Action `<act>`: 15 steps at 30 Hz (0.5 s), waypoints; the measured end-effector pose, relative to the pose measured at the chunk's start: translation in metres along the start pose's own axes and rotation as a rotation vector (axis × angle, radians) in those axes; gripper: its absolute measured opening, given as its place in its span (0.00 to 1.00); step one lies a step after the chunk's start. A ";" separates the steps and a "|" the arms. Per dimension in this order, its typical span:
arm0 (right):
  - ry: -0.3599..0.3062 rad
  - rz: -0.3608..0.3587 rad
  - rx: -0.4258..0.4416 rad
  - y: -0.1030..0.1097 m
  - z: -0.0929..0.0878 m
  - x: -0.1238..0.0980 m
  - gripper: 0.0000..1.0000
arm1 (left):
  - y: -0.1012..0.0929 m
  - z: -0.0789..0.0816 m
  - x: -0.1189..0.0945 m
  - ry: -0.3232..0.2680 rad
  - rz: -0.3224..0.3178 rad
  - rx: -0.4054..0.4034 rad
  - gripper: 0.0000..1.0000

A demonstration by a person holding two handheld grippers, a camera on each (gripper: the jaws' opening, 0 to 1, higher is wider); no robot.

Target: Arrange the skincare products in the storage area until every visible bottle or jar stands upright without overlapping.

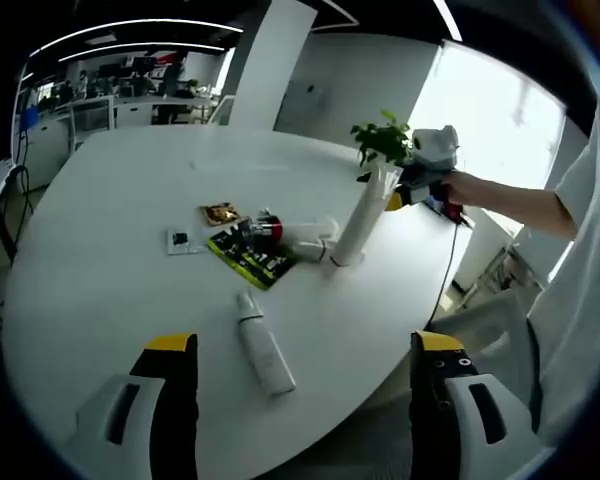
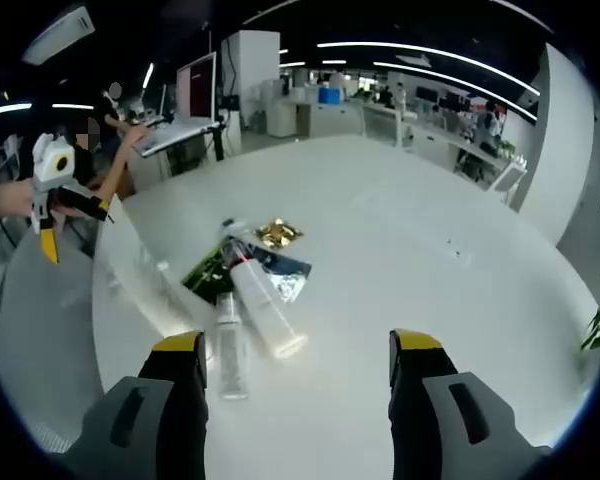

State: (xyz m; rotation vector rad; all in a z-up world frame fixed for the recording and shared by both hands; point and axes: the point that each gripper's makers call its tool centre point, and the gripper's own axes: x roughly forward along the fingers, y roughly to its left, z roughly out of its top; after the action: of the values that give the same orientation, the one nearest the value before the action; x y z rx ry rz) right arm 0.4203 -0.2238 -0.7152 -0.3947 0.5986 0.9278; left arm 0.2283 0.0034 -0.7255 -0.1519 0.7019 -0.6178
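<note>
Near the tabletop (image 1: 100, 290) edge: white bottle (image 1: 263, 350) lying flat, contents unseen | clear bottle (image 2: 230, 345) lying flat | left gripper (image 1: 305, 375) fingers open | right gripper (image 2: 298, 375) fingers open

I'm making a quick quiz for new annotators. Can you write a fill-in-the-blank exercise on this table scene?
1. The white spray bottle nearest the left tool is lying ____ on the white table.
2. The jaws of the left tool are ____, with nothing between them.
3. In the left gripper view, the right tool is beside a plant with ____ leaves.
4. The clear bottle lies near the right tool's ____ jaw.

Missing words: flat; open; green; left
</note>
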 end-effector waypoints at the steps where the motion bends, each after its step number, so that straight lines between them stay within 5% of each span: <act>1: -0.008 0.003 -0.013 0.000 0.008 0.000 0.74 | 0.000 0.000 -0.001 0.000 0.001 -0.005 0.80; 15: -0.041 0.010 -0.096 0.004 0.054 0.011 0.69 | -0.001 -0.012 -0.004 0.021 -0.007 -0.001 0.79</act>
State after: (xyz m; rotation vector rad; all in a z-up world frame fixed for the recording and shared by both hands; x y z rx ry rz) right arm 0.4391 -0.1847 -0.6804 -0.4576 0.5210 0.9747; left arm 0.2176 0.0055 -0.7326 -0.1491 0.7222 -0.6269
